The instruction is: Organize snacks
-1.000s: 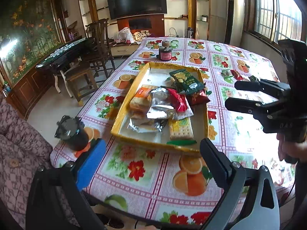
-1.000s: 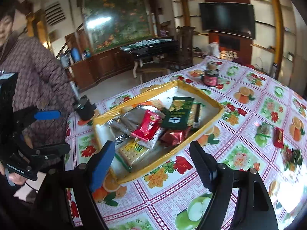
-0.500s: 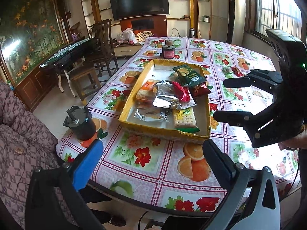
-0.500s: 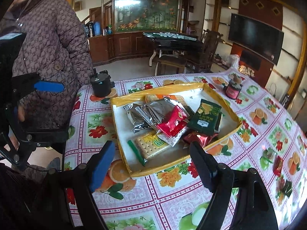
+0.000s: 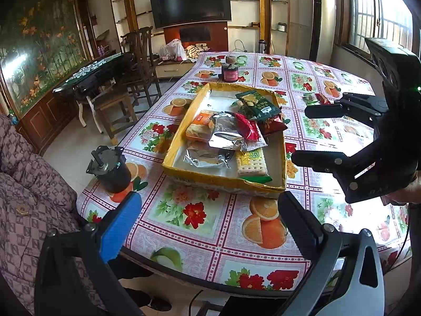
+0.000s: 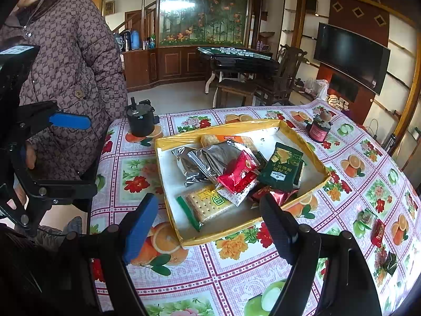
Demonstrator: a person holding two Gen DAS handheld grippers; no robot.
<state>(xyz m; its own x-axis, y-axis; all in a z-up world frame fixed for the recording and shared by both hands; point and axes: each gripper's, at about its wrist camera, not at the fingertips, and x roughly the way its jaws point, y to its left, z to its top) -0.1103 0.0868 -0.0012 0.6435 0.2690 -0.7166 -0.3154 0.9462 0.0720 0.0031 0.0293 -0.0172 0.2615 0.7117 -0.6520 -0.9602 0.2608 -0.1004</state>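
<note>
R gripper (image 6: 208, 226) stood open, empty; your cracker pack (image 6: 208, 205) lay just above-centre, long axis slanting up-right, nearer R than L gripper (image 5: 208, 223), also open.

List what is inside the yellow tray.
The yellow tray holds a cracker pack, red packet, green packet, silver wrappers and an orange pack. Anything beneath the pile is hidden.

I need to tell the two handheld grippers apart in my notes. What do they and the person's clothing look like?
Both look alike: the left gripper and right gripper are black linkage frames with visible pivot bolts, one finger padded blue, the other black. The person wears a quilted brown-mauve checked jacket with buttons.
</note>
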